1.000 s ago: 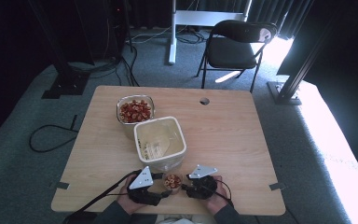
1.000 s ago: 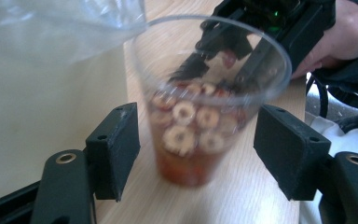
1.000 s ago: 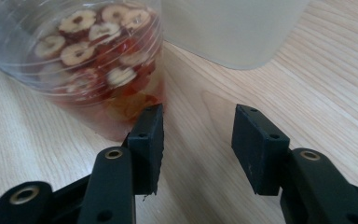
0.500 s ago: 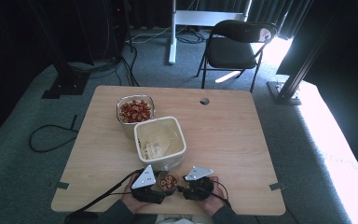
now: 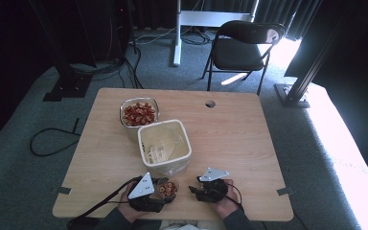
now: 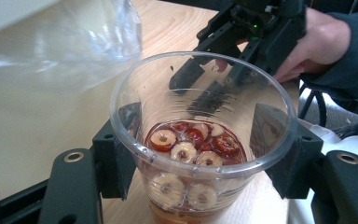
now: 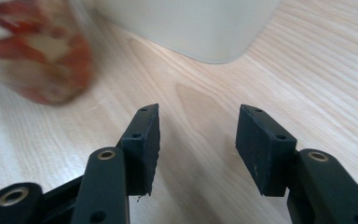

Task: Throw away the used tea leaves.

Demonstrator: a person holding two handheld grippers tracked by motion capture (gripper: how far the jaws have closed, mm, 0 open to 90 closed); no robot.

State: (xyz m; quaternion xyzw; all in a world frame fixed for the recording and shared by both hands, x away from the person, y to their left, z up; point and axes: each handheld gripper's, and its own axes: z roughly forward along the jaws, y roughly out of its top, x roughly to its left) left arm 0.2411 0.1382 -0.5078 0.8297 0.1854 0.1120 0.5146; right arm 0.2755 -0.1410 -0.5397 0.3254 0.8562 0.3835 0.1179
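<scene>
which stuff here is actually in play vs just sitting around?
In play:
- clear cup of red fruit slices, clamped in left gripper
- glass bowl of the same slices
- white bin
- right gripper, open, holding nothing

Just lying about (likely):
- folding chair
- floor cable

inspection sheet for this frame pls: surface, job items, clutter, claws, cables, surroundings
Surface: wooden table, round hole near the far edge.
Job's things: clear plastic cup with red and pale sliced fruit in its bottom; glass bowl of the same fruit; cream tub in front of it.
Clutter: nothing seen.
Grippers: left claw shut on the cup, near edge; right claw open, nothing between its jaws, beside the cup.
Cables: a black cable trails from the left claw; cable loop on the floor at left.
Surroundings: folding chair, grey carpet, dark curtains.
</scene>
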